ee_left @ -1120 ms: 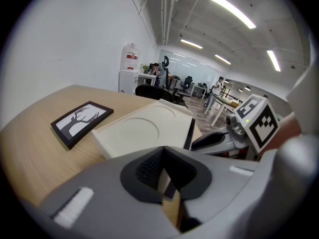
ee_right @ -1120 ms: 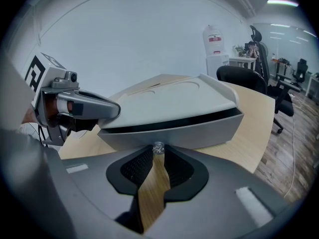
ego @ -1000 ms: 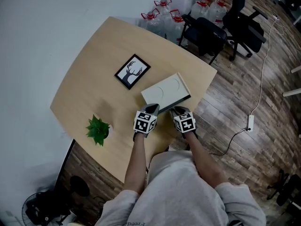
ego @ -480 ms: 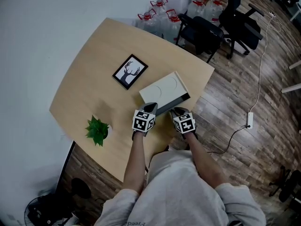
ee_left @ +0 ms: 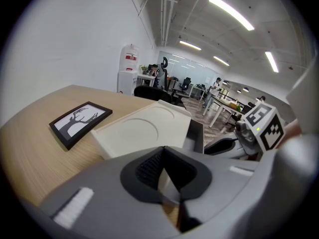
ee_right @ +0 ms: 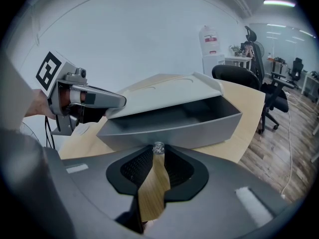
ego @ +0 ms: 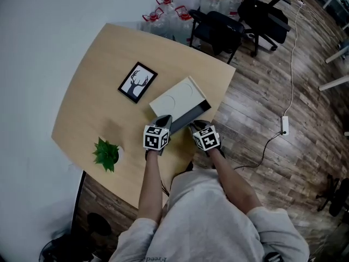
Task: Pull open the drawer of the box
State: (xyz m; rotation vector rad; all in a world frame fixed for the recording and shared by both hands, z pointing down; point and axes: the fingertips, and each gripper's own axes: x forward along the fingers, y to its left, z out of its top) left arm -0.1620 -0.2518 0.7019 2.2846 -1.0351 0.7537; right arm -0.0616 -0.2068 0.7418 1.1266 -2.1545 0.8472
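A pale flat box [ego: 175,97] lies near the table's right edge. Its grey drawer [ego: 190,115] stands partly out toward me. In the right gripper view the drawer [ee_right: 174,126] shows open and empty, with a small clear knob [ee_right: 158,147] on its front. My right gripper [ee_right: 158,152] is shut on that knob. My left gripper [ego: 162,121] is shut, its tips resting against the box's near left corner [ee_left: 144,131]. From the right gripper view the left gripper [ee_right: 107,102] lies along the box's side.
A framed deer picture [ego: 137,82] lies left of the box. A small green plant [ego: 106,153] stands near the wooden table's [ego: 92,91] front left. Off the table's far edge are black office chairs [ego: 218,29] and several water bottles [ego: 163,18].
The drawer has slid a little further out toward me with the right gripper on its knob. The left gripper stays at the box. The head view has shifted.
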